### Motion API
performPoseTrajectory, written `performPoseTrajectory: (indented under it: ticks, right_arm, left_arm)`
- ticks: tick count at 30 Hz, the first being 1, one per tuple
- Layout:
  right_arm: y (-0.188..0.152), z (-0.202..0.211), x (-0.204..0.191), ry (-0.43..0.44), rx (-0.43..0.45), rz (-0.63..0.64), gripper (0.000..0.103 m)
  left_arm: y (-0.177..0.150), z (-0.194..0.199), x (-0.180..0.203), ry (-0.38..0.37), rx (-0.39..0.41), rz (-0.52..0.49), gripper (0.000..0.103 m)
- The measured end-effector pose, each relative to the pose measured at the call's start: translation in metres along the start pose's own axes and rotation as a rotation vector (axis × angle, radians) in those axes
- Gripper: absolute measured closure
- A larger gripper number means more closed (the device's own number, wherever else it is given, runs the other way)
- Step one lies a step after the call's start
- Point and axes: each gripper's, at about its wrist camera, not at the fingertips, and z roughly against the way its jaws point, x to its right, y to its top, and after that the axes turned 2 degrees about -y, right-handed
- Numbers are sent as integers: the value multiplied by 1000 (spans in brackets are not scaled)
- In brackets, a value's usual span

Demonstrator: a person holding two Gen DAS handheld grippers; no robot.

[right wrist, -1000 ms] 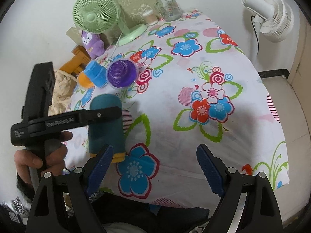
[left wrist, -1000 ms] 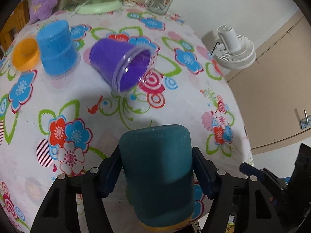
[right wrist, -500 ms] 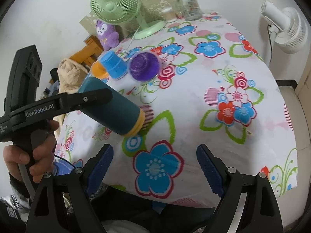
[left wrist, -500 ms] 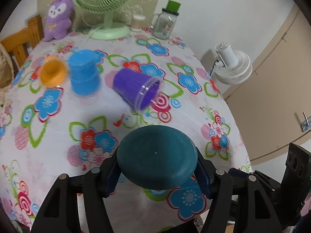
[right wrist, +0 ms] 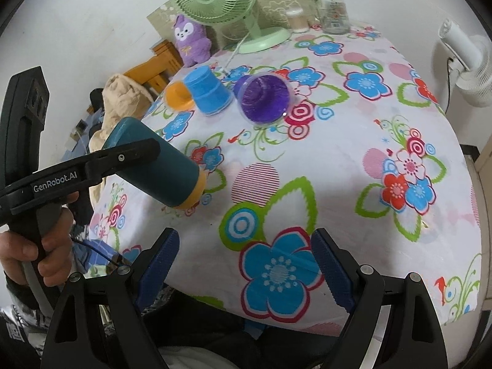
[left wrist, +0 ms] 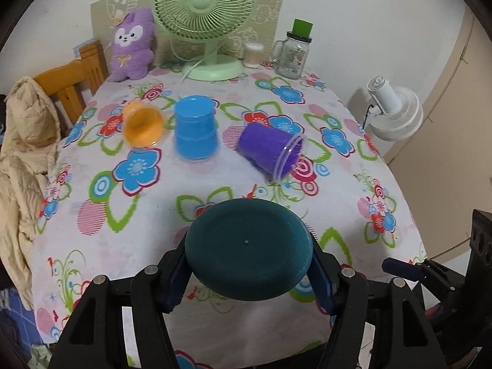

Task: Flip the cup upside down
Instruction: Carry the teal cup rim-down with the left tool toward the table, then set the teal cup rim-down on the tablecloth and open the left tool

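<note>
My left gripper (left wrist: 249, 273) is shut on a dark teal cup (left wrist: 248, 253), whose flat base faces the camera. In the right wrist view the same cup (right wrist: 160, 166) is tilted above the table's near left edge, its yellow rim (right wrist: 196, 192) pointing down and right toward the cloth. My right gripper (right wrist: 246, 264) is open and empty above the near edge of the table. A purple cup (left wrist: 270, 150) lies on its side mid-table. A blue cup (left wrist: 195, 130) stands upside down, and an orange cup (left wrist: 143, 126) lies on its side to its left.
The floral tablecloth (left wrist: 153, 215) covers the table. A green fan (left wrist: 207, 21), a purple plush toy (left wrist: 132, 44), a glass jar (left wrist: 292, 52) and a small container (left wrist: 253, 55) stand at the far edge. A wooden chair with a beige jacket (left wrist: 21, 141) is left; a white fan (left wrist: 395, 112) is right.
My left gripper has lifted and tipped the teal cup from upright to tilted, base toward its camera. The right gripper has stayed open.
</note>
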Motion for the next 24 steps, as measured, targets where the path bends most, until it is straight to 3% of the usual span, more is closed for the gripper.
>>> performPoseTrajectory:
  ticks: [24]
  right_arm:
    - [11,-5,-5,-56,6,32,14]
  left_arm:
    - [2,1,-7,7,4,20,32]
